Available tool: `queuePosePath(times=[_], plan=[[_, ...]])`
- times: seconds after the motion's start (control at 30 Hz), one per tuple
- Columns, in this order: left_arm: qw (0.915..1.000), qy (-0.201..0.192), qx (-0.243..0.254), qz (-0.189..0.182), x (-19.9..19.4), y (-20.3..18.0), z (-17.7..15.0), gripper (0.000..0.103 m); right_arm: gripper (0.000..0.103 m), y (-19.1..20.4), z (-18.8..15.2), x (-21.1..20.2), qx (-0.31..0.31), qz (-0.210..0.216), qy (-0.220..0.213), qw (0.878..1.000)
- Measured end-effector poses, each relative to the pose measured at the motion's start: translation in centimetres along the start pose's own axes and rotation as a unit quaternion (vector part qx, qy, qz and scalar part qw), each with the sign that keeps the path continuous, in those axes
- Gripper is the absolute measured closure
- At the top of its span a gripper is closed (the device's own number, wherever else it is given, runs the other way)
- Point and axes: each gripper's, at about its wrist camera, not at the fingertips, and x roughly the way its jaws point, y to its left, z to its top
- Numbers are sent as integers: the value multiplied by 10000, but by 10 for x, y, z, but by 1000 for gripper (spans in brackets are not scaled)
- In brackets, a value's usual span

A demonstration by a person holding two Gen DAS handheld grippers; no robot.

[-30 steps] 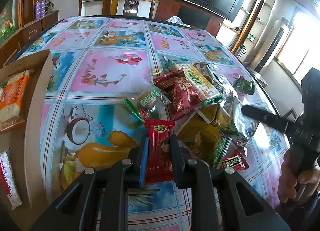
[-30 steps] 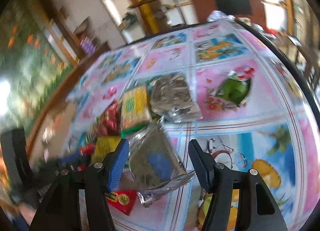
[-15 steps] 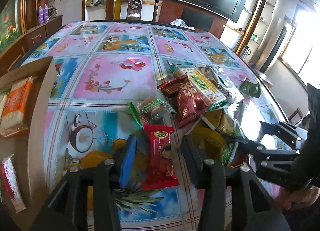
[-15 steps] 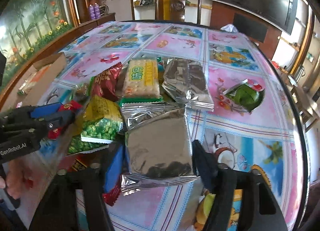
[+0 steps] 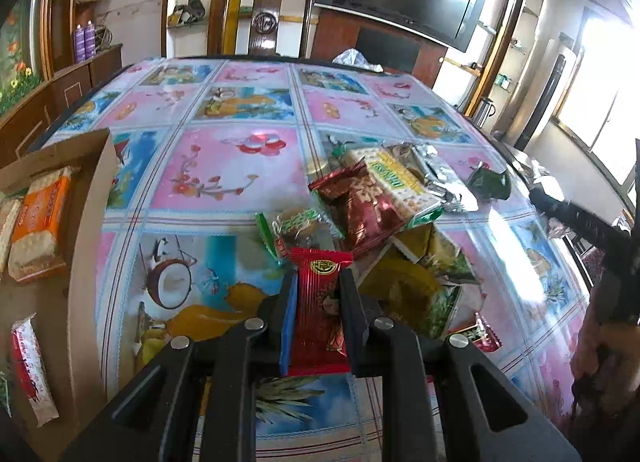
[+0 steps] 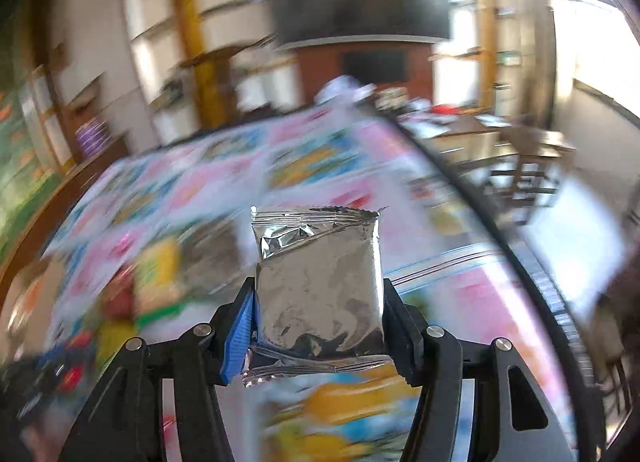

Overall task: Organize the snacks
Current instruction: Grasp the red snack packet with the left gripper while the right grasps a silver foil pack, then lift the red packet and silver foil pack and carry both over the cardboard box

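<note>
Clamping a red snack packet point(image 5: 318, 314), the left tool point(image 5: 316, 302) sits near the counter's point(image 5: 224, 166) front edge. The right tool point(image 6: 318, 314) grips a silver pouch point(image 6: 318, 286); steady carrying should prevent slipping.

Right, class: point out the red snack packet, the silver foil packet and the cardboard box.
red snack packet point(image 5: 316, 302), left wrist view, middle of wrapper.
silver foil packet point(image 6: 320, 286), right wrist view, centre of front face.
cardboard box point(image 5: 90, 230), left wrist view, its side wall.

Both tongs point(image 5: 316, 294) point(image 6: 318, 318) clamped, loaded

Box point(image 5: 86, 222) left of snack pile point(image 5: 384, 214)
</note>
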Motion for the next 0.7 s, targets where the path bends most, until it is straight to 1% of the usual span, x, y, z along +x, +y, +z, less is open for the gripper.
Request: queuePosePath(times=[0.07, 0.13, 0.23, 0.43, 0.7], plan=[[10000, -66, 27, -13, -3, -2, 0, 84, 41, -3, 2, -5, 38, -175, -119, 9998], [9999, -93, 54, -34, -4, -4, 1, 84, 41, -2, 4, -7, 59, -124, -167, 9998], [9999, -105, 69, -43, -5, -5, 0, 84, 41, 5, 3, -8, -107, -144, -166, 9997], [9999, -118, 66, -42, -6, -5, 1, 84, 41, 11, -1, -11, -190, 129, -172, 9996], [9999, -132, 64, -40, -6, -6, 1, 84, 41, 32, -6, -15, -564, 428, -237, 9972]])
